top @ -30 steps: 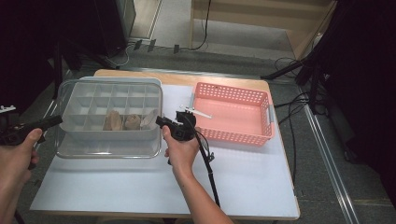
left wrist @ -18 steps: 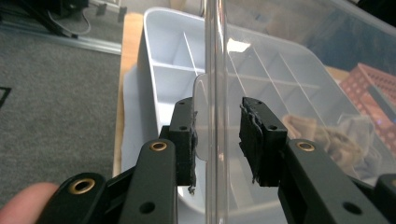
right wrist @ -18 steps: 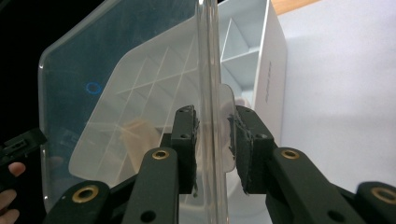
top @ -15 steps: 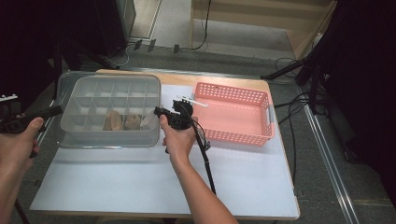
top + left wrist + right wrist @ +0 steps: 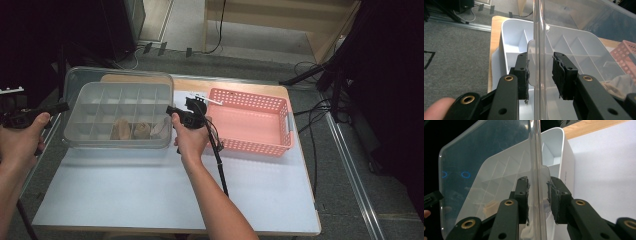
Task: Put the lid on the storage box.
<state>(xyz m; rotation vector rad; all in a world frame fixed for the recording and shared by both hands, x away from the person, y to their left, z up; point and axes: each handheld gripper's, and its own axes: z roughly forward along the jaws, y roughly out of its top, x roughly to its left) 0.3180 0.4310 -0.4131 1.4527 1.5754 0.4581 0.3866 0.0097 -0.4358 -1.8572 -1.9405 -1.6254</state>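
At the left, the left gripper (image 5: 64,106) is held in a hand (image 5: 22,140) beside the table (image 5: 150,200). In the left gripper view its jaws are seen closed on the edge of the clear lid (image 5: 574,22). The lid is held above the box (image 5: 120,117) and tilted up toward the far side, with one end in each claw. The box is divided into compartments, and brownish pieces (image 5: 132,130) are kept in its near row. A small mark on the box wall (image 5: 564,152) is too small to be read.

The right gripper (image 5: 169,109) is held at the box's right end, and its jaws are likewise clamped on the lid's edge. Just to the right, a pink basket (image 5: 250,122) is set on the table.

The table is covered with a white sheet, and bare wood is seen at the far edge. The floor (image 5: 340,200) is carpeted in grey, and cables (image 5: 315,110) are laid across it.
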